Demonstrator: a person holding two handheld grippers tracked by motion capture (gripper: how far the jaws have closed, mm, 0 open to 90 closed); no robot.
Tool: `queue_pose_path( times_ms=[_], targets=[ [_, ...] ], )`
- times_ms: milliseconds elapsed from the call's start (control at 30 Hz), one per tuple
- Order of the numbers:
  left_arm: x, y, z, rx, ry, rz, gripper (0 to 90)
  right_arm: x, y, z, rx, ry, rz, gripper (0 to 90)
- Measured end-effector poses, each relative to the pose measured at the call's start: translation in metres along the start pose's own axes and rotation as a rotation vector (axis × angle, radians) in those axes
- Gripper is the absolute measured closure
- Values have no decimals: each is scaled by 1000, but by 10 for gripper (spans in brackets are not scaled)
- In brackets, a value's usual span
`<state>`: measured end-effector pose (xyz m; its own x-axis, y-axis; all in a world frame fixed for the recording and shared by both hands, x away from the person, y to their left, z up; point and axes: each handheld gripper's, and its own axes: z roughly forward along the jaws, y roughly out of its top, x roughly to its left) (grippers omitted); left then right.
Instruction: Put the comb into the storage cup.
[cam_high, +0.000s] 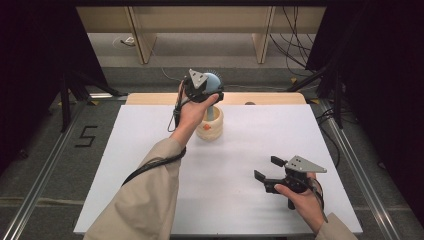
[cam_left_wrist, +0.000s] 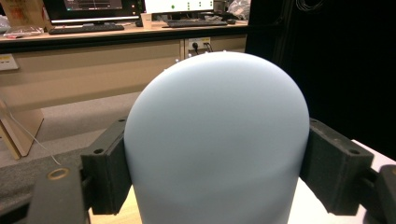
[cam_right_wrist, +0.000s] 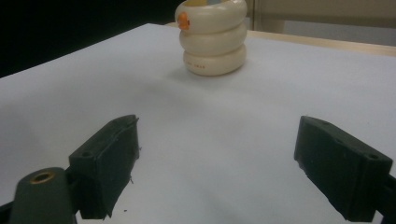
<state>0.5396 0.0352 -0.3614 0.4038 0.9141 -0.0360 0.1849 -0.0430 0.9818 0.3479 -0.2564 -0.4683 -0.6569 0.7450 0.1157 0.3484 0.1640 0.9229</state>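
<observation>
Left gripper (cam_high: 209, 89): jaws clamped on either side of a pale blue dome-topped piece (cam_left_wrist: 217, 140), held at the far edge of the white table (cam_high: 150, 150), directly above the cream ringed holder (cam_high: 210, 128). Right gripper (cam_high: 267, 171): jaws spread apart, holding nothing, hovering low over the near right of the table, well apart from the holder

I count two claws, left (cam_high: 206, 88) and right (cam_high: 266, 171), one blue dome (cam_left_wrist: 217, 140), one cream ringed holder (cam_high: 210, 126), one table (cam_high: 240, 145).
</observation>
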Motion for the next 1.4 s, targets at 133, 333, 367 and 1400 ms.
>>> queue_pose_path(
  times_ms=[133,333,367,1400],
  targets=[
    [0,-2,1,1,-1,-2,197,0,0,0,0,2,2,148],
    [0,-4,1,4,-4,-6,197,0,0,1,0,2,3,149],
    [0,-4,1,5,-4,-5,197,0,0,1,-1,2,2,148],
    [-1,-13,5,5,-1,-23,197,0,0,0,0,2,-1,147]
  ],
)
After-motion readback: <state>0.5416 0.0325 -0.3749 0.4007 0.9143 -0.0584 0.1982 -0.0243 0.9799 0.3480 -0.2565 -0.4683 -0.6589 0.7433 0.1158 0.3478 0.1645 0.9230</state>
